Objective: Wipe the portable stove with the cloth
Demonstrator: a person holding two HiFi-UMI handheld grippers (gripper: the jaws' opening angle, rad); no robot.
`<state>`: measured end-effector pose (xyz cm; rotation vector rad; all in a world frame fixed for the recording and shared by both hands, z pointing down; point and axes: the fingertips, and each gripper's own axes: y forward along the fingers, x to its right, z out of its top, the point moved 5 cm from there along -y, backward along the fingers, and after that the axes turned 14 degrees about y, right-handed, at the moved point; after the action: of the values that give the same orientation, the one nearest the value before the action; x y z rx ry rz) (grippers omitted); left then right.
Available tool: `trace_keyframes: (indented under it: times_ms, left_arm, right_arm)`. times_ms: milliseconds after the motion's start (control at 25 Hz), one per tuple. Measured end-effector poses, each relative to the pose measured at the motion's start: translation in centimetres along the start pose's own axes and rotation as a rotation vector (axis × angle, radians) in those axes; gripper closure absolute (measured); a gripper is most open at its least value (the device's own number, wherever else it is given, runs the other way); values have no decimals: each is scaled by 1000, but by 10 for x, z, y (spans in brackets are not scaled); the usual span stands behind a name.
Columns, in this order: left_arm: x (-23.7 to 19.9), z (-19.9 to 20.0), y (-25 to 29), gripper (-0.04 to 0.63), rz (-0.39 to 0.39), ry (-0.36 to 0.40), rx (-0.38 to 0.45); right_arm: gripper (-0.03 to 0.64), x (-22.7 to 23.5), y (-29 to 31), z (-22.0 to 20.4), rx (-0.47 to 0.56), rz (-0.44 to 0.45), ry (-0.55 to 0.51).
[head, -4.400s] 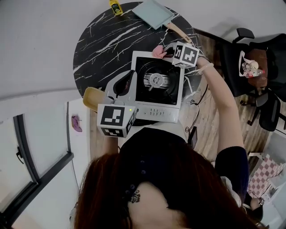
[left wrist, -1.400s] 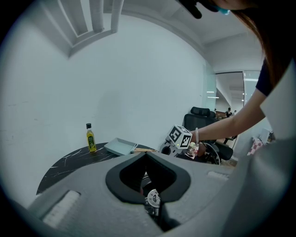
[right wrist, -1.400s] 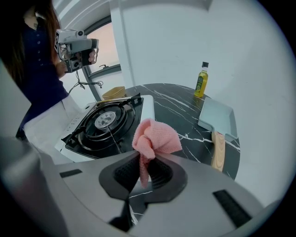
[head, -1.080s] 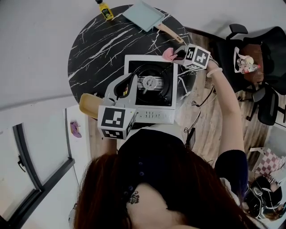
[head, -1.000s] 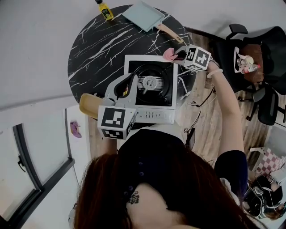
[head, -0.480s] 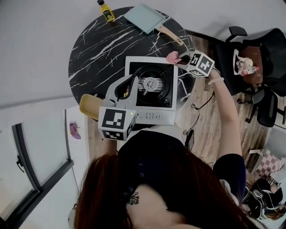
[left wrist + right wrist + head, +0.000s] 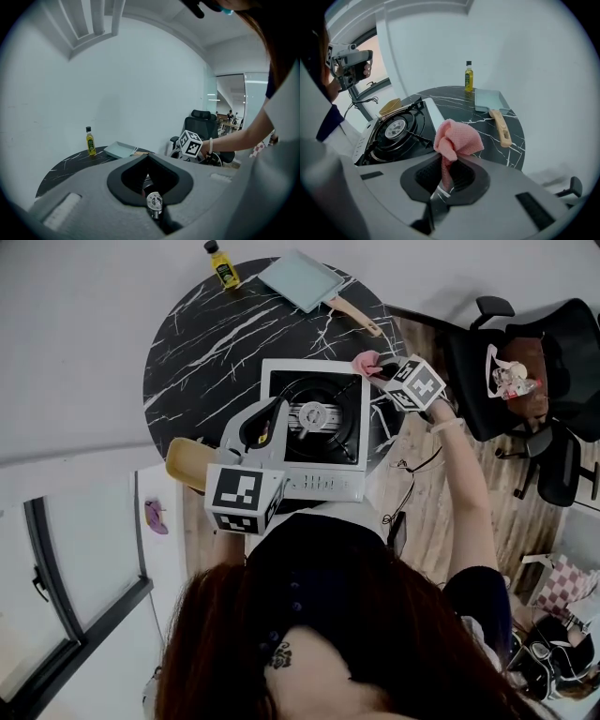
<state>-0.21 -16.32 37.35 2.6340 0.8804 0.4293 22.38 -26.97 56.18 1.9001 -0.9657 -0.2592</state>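
The right tool (image 7: 380, 367) is clenched on the pink cloth (image 7: 457, 138), which bunches above its jaws. The cloth sits at the far right corner of the portable stove (image 7: 323, 479); contact with the stove cannot be confirmed. The stove stands at the near edge of the black marble tabletop (image 7: 216, 324). The left tool (image 7: 272, 413) hangs over the stove's near left side, jaws together with nothing between them. A yellow bottle (image 7: 222, 262) and a pale blue pan (image 7: 300, 279) stand at the tabletop's far edge.
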Motion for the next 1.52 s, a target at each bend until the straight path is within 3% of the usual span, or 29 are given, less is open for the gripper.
trace_keyframes:
  times_ms: [320,920,1520]
  left_arm:
    - [4,3,-4,583,1,6,14]
    - [14,16,-7,584,-35,28,63]
    - [15,18,-22,584,-43,20,92]
  right_arm:
    - [584,-5,0,-4,-10,-85,129]
    - [584,-20,-4,-16,56,-138,292]
    - [584,-39,-9,-24,19,-224,234]
